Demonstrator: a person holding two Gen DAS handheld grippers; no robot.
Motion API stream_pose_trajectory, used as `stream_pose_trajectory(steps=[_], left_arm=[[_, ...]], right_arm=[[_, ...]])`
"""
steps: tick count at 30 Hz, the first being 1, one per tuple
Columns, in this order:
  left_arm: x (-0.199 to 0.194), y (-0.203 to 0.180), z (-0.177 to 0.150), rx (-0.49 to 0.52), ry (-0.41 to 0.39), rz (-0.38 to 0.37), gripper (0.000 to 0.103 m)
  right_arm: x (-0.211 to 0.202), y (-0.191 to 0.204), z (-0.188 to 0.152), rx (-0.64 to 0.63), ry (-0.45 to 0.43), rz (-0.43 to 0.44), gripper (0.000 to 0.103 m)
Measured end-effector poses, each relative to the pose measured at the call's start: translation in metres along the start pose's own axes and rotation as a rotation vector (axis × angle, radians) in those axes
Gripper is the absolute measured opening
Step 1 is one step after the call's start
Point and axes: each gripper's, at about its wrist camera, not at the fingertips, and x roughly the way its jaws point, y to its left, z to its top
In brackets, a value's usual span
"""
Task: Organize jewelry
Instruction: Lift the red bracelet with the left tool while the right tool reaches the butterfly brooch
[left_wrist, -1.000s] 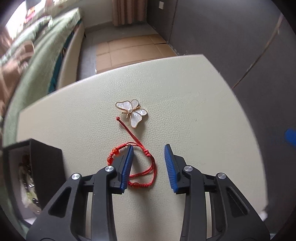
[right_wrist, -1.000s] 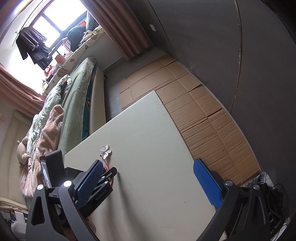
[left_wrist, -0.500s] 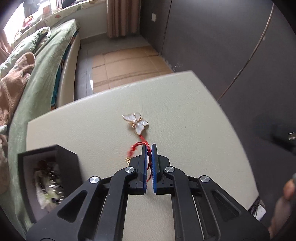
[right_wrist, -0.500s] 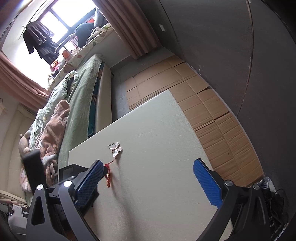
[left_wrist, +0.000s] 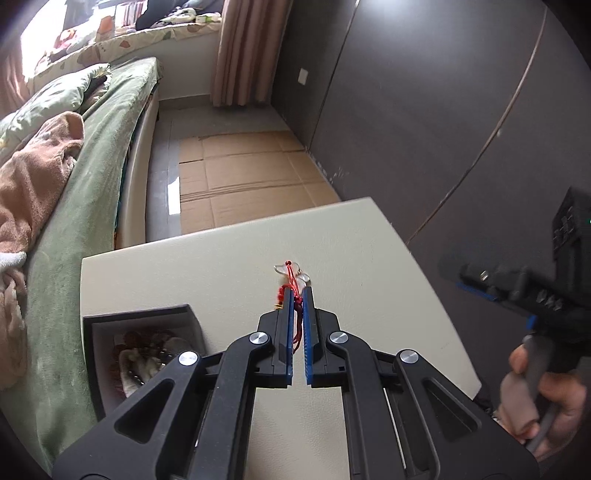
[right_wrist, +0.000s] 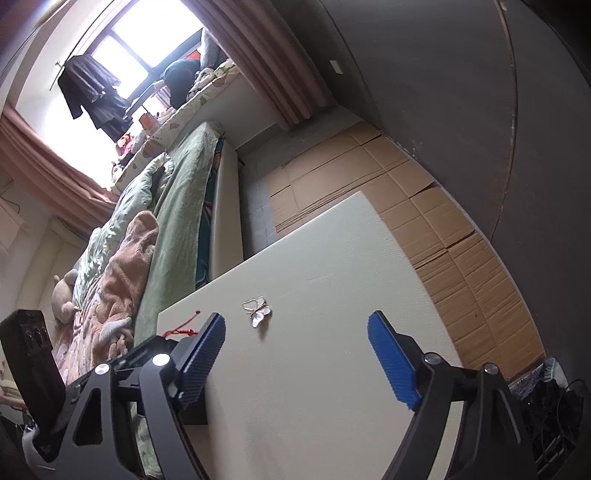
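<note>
Nearest to us, the left gripper (left_wrist: 297, 295) is clamped tight on the red cord bracelet (left_wrist: 291, 282), which hangs bunched between its blue pads with a loose end trailing past the tips. We carry it clear of the table (left_wrist: 229, 266). The box (left_wrist: 142, 317) that we judge to be its goal lies to the lower left of this gripper, close by, with other jewelry already inside. So the coming move, as we read it, is a short swing left and back toward us, then down over the open top. The cord's long axis runs roughly along the fingers, so it should drop in end first; the dangling tail may catch on the box's near wall if we come in low.

Our right gripper (right_wrist: 295, 354) stands wide with nothing between its pads, though its jaws have just been closing somewhat. It points down at bare table, and the left gripper's arm crosses its lower left view, so the two are near each other on the box side.

Farther out, the butterfly brooch (right_wrist: 258, 312) lies flat on the table, ahead of the right gripper and a little left of its centre line, wings spread across our line of approach. The right hand (left_wrist: 539, 402) is the free one and, we judge, better placed for it.

Beyond the brooch the table is bare up to its far edge, with room to move on the right. The bed (left_wrist: 92, 177) runs close along the table's left edge, behind the box.
</note>
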Motion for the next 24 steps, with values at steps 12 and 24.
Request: stream_pose_trajectory(steps=[12,24], left_arm=[[-0.046,0.059,0.024,-0.099,-0.110,-0.068,0.006],[-0.044,0.115,0.036,-0.180,-0.113,-0.069,0.006]], right_arm=[[0.038,0.031,-0.003,-0.060,0.036,-0.004,0.056],[0.100,0.085,-0.012,-0.274,0.095,-0.106,0.058]])
